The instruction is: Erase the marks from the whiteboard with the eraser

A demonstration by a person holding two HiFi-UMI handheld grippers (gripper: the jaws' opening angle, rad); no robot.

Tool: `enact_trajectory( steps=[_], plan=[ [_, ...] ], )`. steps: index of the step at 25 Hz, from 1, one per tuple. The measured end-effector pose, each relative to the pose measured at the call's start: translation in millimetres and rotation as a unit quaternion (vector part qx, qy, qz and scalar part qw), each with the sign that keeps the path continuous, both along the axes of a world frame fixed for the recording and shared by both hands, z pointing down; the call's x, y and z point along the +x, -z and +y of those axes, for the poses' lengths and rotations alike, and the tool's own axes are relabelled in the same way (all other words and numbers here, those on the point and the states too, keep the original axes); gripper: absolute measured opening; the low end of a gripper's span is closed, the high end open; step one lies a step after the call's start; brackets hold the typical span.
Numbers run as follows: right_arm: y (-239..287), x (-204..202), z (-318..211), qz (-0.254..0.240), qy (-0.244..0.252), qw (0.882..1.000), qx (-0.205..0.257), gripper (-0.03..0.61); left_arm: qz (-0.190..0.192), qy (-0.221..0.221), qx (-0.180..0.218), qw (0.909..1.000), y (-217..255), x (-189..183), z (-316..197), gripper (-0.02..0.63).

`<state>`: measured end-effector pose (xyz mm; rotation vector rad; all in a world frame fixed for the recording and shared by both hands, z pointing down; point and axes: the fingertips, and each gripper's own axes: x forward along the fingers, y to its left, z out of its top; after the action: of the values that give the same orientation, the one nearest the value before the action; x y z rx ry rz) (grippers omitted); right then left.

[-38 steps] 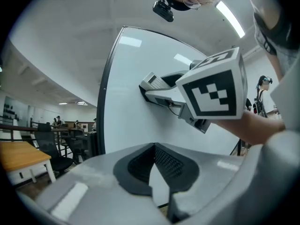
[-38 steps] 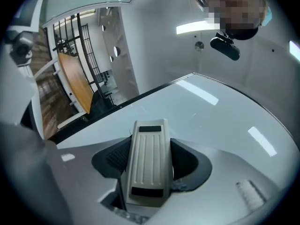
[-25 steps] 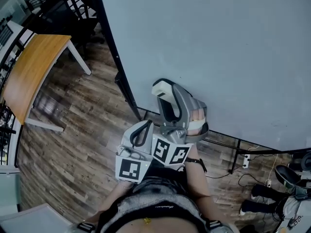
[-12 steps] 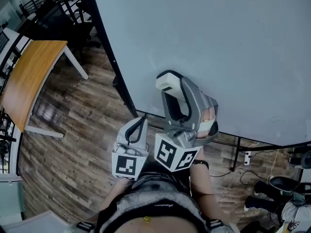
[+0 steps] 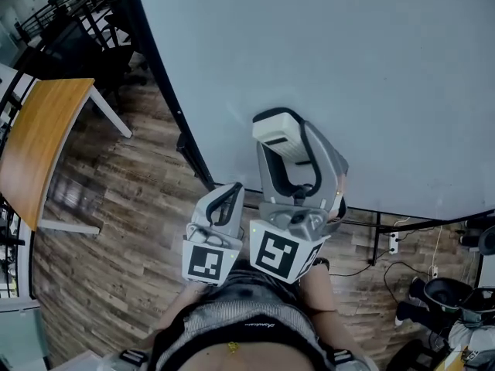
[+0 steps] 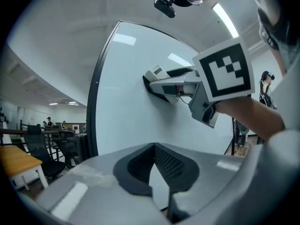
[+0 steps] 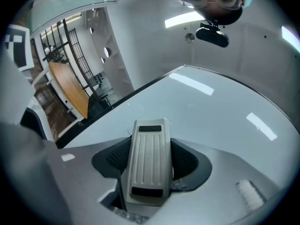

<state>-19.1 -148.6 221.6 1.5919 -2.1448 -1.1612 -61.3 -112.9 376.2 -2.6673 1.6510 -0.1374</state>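
The whiteboard [image 5: 348, 68] fills the upper right of the head view, and I see no marks on it. My right gripper [image 5: 283, 144] is shut on the grey-white eraser [image 5: 277, 128], which is pressed against the board's lower part. In the right gripper view the ribbed eraser [image 7: 149, 144] sits between the dark pads [image 7: 187, 161], with the board [image 7: 215, 121] just ahead. My left gripper [image 5: 225, 201] hangs lower and to the left, off the board, shut on nothing. In the left gripper view its jaws [image 6: 153, 165] are closed, and the eraser [image 6: 158, 78] shows on the board above.
A wooden table [image 5: 35, 141] stands at the left on the plank floor, with black chairs [image 5: 77, 22] behind it. The board's black stand [image 5: 192, 154] reaches the floor near my feet. Cables and a power strip [image 5: 390, 243] lie at the right.
My right gripper has slid the eraser a little upward on the board. The left gripper has stayed low beside it, shifting slightly right.
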Motion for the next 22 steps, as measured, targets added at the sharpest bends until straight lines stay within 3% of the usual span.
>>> enact_trajectory(
  steps=[5,14,18,22],
  plan=[
    [-35,-12,-4,-0.002,-0.003,0.999,-0.037,0.258,0.005,-0.01,-0.017,0.9998,-9,-3,-2,0.003],
    [-94,-30,-6,0.054,-0.007,0.996,-0.064,0.258,-0.006,-0.014,-0.033,0.9993,-20,-17,-2,0.003],
    [-99,-33,-6,0.08,-0.019,0.995,-0.05,0.259,-0.007,-0.015,-0.033,0.9993,-21,-20,-2,0.003],
    [-51,-25,5,0.023,-0.006,1.0,-0.007,0.259,-0.004,-0.022,-0.031,0.9993,-22,-17,0,0.003]
  ],
)
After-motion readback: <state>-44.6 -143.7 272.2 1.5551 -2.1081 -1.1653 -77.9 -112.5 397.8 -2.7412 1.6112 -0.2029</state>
